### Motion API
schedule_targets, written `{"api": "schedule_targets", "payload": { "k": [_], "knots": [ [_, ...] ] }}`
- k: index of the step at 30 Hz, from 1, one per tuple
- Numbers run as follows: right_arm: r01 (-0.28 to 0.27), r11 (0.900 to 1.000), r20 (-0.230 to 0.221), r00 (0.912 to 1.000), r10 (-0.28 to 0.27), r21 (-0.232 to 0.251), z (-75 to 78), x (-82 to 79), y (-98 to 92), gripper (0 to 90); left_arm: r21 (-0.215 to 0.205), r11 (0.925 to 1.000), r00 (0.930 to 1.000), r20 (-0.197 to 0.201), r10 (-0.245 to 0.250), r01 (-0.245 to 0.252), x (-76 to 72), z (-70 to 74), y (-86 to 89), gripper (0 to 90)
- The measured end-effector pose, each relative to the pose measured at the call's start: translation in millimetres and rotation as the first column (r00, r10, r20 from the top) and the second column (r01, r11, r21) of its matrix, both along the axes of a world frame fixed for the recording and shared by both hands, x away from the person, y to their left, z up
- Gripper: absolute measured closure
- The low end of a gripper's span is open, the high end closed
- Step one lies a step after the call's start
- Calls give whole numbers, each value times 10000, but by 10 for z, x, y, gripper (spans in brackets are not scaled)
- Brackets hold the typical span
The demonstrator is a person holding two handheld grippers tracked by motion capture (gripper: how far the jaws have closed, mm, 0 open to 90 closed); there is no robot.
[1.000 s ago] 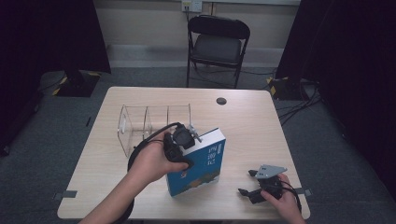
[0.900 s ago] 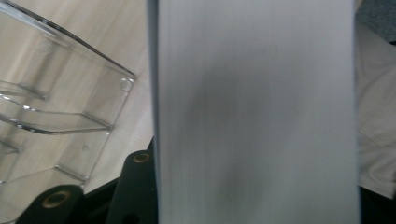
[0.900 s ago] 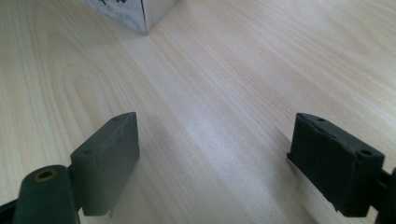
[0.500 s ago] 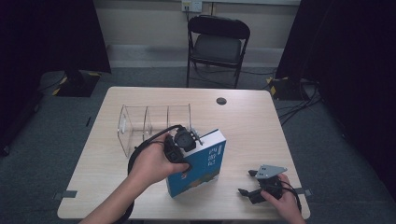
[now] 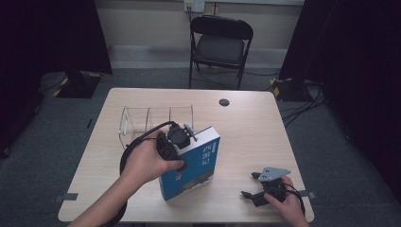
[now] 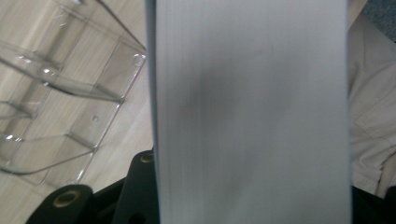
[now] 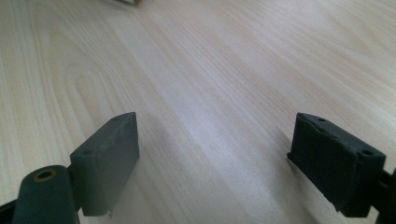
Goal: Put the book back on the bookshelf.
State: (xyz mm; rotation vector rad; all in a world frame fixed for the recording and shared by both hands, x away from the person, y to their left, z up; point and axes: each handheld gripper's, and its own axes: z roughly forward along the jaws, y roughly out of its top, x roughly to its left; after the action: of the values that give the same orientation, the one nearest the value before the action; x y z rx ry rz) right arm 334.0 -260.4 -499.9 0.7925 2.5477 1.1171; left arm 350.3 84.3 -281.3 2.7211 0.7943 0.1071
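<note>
A thick blue-covered book (image 5: 196,161) stands tilted on its edge near the middle of the table. My left gripper (image 5: 177,138) is shut on its upper part, with the hand wrapped around the gripper body. In the left gripper view the book's white page edge (image 6: 252,112) runs up between the jaws and hides the pads. A clear plastic divided rack (image 5: 156,119) lies just behind the book, and the same rack (image 6: 60,93) is close at the left. My right gripper (image 5: 257,188) rests open on the wood at the front right, with nothing between its fingers (image 7: 215,163).
The wooden table (image 5: 250,127) carries a small black round disc (image 5: 224,102) at the back. A black folding chair (image 5: 220,42) stands beyond the far edge. Light-coloured clothing (image 6: 371,116) shows past the book.
The left hand and the book have shifted slightly to the left, and the book stands a little steeper. The right gripper has not moved.
</note>
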Motion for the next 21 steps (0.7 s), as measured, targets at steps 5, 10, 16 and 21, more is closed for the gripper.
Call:
{"api": "schedule_targets", "payload": {
  "k": [5,10,16,21],
  "knots": [
    [2,10000,-4,10000,-2,-5,0,-1,0,145,-11,9998,9997,-116,221,-221,33,64,132,618],
    [0,10000,-8,10000,0,0,0,-1,0,145,30,9989,9988,-176,467,-466,69,117,217,618],
    [-17,10000,-17,10000,17,-5,1,0,-1,145,132,9974,9970,-295,716,-713,118,139,318,617],
    [-15,10000,-19,10000,15,-10,1,0,-1,145,25,9942,9935,-385,1075,-1074,174,162,409,618]
  ]
}}
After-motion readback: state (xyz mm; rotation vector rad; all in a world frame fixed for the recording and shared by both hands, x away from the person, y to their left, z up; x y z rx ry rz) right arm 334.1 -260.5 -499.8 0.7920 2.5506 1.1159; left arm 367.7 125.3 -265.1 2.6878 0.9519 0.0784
